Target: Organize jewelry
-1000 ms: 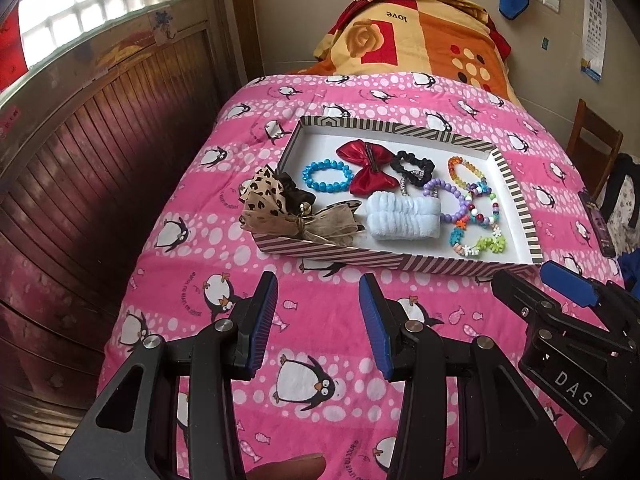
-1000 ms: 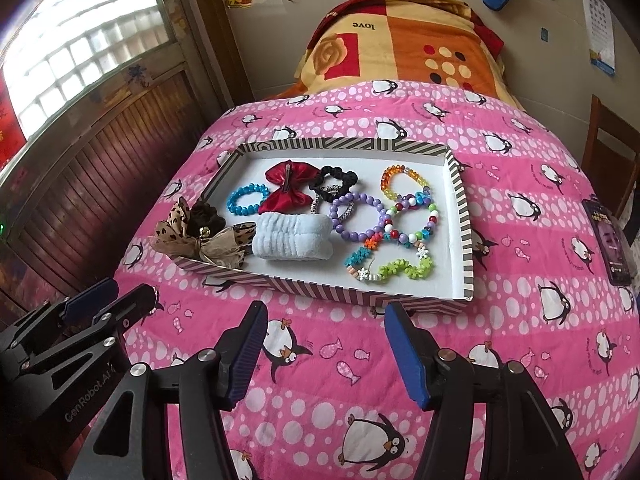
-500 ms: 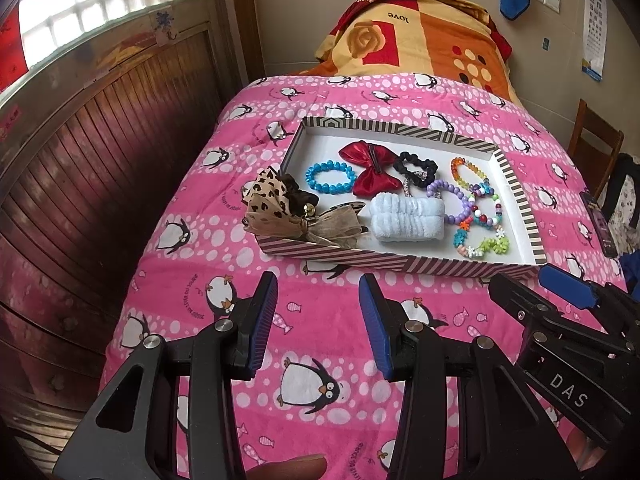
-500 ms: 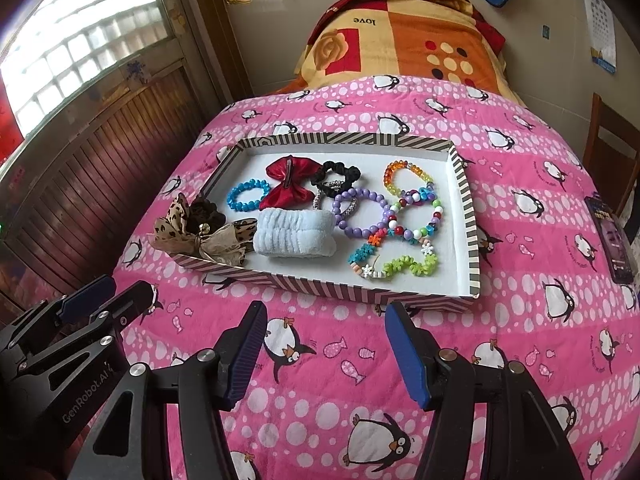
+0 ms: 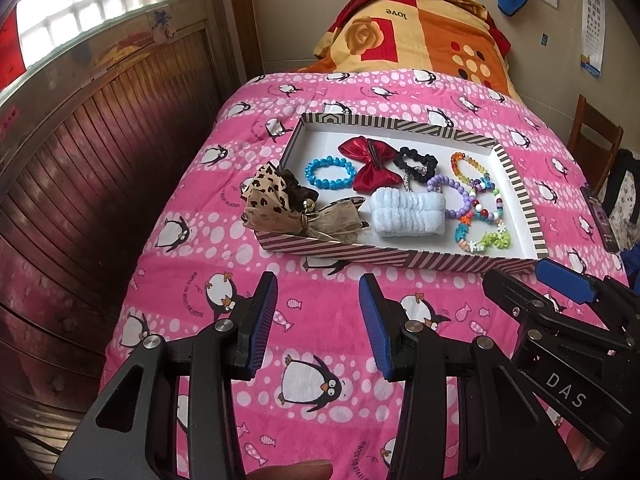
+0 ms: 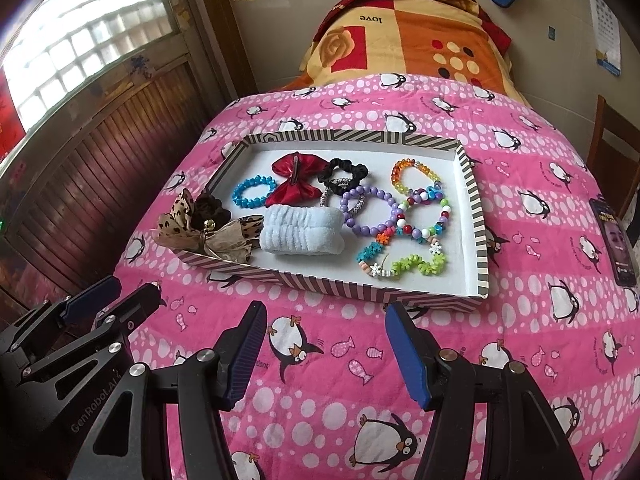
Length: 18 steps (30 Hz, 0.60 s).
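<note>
Both hand-held grippers, left (image 5: 318, 312) and right (image 6: 324, 344), gape wide and empty short of the striped tray (image 6: 332, 284) on the bed; bracelets (image 6: 400, 216), bows, scrunchies lie inside, tangled; stage indeterminate.

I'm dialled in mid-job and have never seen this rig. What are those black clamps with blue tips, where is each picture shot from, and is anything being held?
There is no robot arm here. A person holds a two-finger gripper in each hand, and each gripper carries a fisheye camera that looks forward along its fingers. One picture is from the left gripper, with the right one showing at its edge; the other is from the right gripper. Both are open and hold nothing, above a pink penguin blanket on a bed. Ahead lies a striped tray. In it are a red bow, a blue bracelet, a black scrunchie, a pale blue band, and a cluster of bead bracelets. A leopard bow hangs over the tray's near left corner.
</note>
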Each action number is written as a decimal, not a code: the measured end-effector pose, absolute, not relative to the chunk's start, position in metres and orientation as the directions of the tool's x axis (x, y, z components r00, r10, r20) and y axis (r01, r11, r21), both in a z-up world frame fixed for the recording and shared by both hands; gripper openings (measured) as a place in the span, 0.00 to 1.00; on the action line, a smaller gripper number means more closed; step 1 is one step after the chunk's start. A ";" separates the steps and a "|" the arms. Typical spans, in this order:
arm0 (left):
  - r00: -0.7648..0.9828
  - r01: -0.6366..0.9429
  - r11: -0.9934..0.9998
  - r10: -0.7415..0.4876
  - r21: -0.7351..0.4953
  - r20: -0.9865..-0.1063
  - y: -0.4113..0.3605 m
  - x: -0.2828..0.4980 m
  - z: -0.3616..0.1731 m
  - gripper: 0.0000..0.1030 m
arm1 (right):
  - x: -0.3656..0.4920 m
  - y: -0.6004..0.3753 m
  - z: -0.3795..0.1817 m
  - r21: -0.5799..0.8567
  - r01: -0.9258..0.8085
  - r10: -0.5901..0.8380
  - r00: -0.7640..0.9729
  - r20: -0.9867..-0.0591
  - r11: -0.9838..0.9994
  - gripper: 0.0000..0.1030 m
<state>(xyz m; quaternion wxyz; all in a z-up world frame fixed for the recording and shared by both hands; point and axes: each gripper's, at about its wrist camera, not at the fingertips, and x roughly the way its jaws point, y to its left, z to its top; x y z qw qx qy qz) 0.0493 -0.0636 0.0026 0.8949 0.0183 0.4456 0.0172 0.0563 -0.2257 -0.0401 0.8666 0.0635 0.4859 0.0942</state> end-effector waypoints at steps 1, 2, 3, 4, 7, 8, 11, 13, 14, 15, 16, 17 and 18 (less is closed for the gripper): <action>0.602 -0.015 0.999 0.047 0.047 -0.797 -0.063 0.050 0.003 0.40 | 0.056 -0.226 -0.040 0.201 -0.102 0.225 0.510 -0.830 0.974 0.58; 0.602 -0.015 0.999 0.047 0.047 -0.797 -0.064 0.049 0.003 0.40 | 0.056 -0.226 -0.040 0.200 -0.101 0.223 0.510 -0.831 0.975 0.58; 0.602 -0.016 0.999 0.047 0.047 -0.797 -0.064 0.049 0.003 0.40 | 0.056 -0.226 -0.040 0.200 -0.101 0.223 0.511 -0.831 0.975 0.58; 0.601 -0.017 0.999 0.047 0.046 -0.798 -0.063 0.050 0.003 0.40 | 0.056 -0.226 -0.040 0.199 -0.100 0.223 0.510 -0.831 0.975 0.58; 0.602 -0.014 0.999 0.046 0.047 -0.797 -0.064 0.049 0.002 0.40 | 0.056 -0.226 -0.040 0.200 -0.100 0.222 0.509 -0.831 0.975 0.58; 0.602 -0.013 0.999 0.047 0.048 -0.797 -0.064 0.049 0.002 0.40 | 0.055 -0.226 -0.040 0.199 -0.099 0.222 0.509 -0.832 0.975 0.58; 0.602 -0.015 0.999 0.047 0.048 -0.797 -0.064 0.049 0.002 0.40 | 0.055 -0.226 -0.040 0.199 -0.099 0.222 0.509 -0.832 0.975 0.58; 0.602 -0.015 0.999 0.047 0.047 -0.797 -0.064 0.048 0.002 0.40 | 0.054 -0.226 -0.040 0.201 -0.101 0.224 0.508 -0.832 0.974 0.58; 0.601 -0.014 0.999 0.047 0.048 -0.798 -0.065 0.048 0.001 0.40 | 0.054 -0.226 -0.040 0.201 -0.100 0.223 0.509 -0.832 0.975 0.58; 0.602 -0.014 0.999 0.048 0.049 -0.797 -0.066 0.048 0.001 0.40 | 0.054 -0.225 -0.041 0.201 -0.100 0.223 0.508 -0.832 0.975 0.58; 0.601 -0.014 0.999 0.047 0.049 -0.798 -0.066 0.048 0.001 0.40 | 0.054 -0.225 -0.041 0.201 -0.100 0.224 0.509 -0.832 0.975 0.58; 0.601 -0.015 0.999 0.047 0.047 -0.798 -0.066 0.048 0.001 0.40 | 0.054 -0.225 -0.041 0.201 -0.099 0.224 0.508 -0.832 0.974 0.58; 0.601 -0.015 0.999 0.046 0.047 -0.798 -0.066 0.048 0.001 0.40 | 0.053 -0.225 -0.041 0.201 -0.100 0.224 0.507 -0.832 0.974 0.58</action>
